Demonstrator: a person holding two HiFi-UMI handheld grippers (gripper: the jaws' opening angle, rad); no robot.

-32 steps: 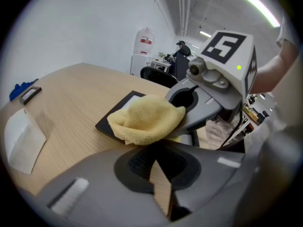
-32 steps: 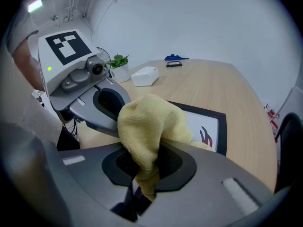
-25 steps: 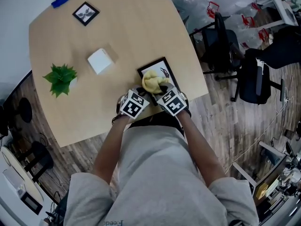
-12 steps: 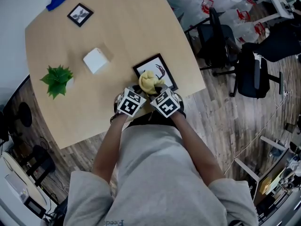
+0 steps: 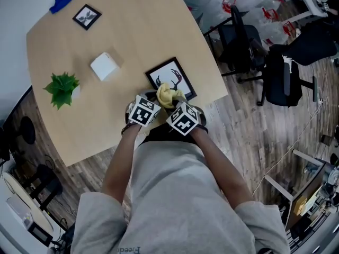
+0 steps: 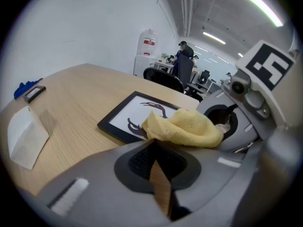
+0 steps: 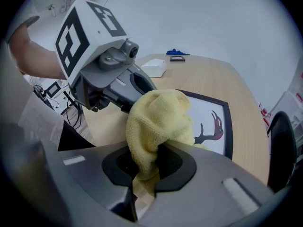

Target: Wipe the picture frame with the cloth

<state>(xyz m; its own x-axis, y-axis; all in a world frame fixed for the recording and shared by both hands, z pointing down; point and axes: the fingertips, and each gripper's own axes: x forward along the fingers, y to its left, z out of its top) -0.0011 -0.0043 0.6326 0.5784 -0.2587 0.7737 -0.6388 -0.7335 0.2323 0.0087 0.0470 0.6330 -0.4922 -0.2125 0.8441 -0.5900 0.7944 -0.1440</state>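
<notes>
Right gripper (image 7: pixel 144 169): fingers clamped on the yellow cloth (image 7: pixel 158 122), which lies over the lower edge of the frame (image 5: pixel 170 78). Frame flat on the table (image 5: pixel 137 30), centre of head view. Left gripper (image 6: pixel 154 157): fingers closed, empty, just left of the cloth.

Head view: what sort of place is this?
Probably an open office or lab workspace: a wooden table, black swivel chairs on wood-look flooring, and long ceiling strip lights.
</notes>
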